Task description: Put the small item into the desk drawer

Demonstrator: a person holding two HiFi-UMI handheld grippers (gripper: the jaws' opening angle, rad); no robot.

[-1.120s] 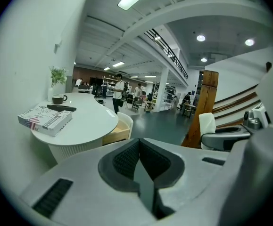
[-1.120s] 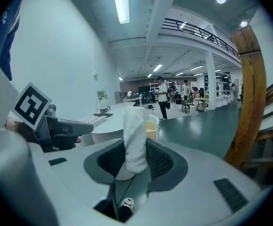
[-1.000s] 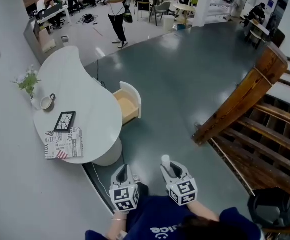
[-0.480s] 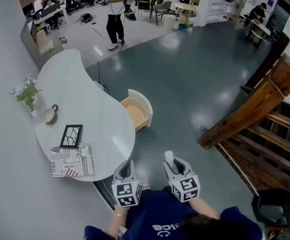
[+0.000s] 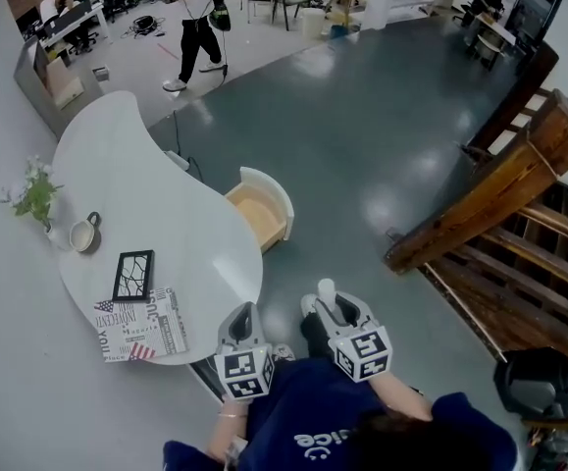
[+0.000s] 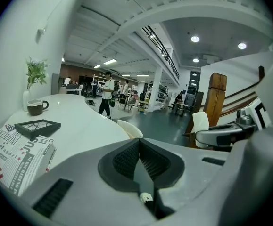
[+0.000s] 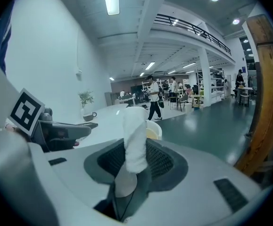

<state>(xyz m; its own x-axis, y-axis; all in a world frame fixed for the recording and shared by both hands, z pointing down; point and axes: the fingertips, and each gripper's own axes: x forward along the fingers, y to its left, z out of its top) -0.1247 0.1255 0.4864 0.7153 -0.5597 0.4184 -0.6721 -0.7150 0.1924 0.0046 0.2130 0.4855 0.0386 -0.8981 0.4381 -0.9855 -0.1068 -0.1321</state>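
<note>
In the head view, the right hand-held gripper clamps a small white roll that stands upright above its jaws, well short of the open, pale-wood drawer under the curved white tabletop. The left hand-held gripper hangs beside the tabletop's edge. In the left gripper view, its ribbed dark pads meet on nothing; a newspaper, a black frame and a mug lie on the glossy tabletop. In the right gripper view, the soft, wrinkled roll is pinched between ribbed pads, with the drawer's rounded white front behind it.
</note>
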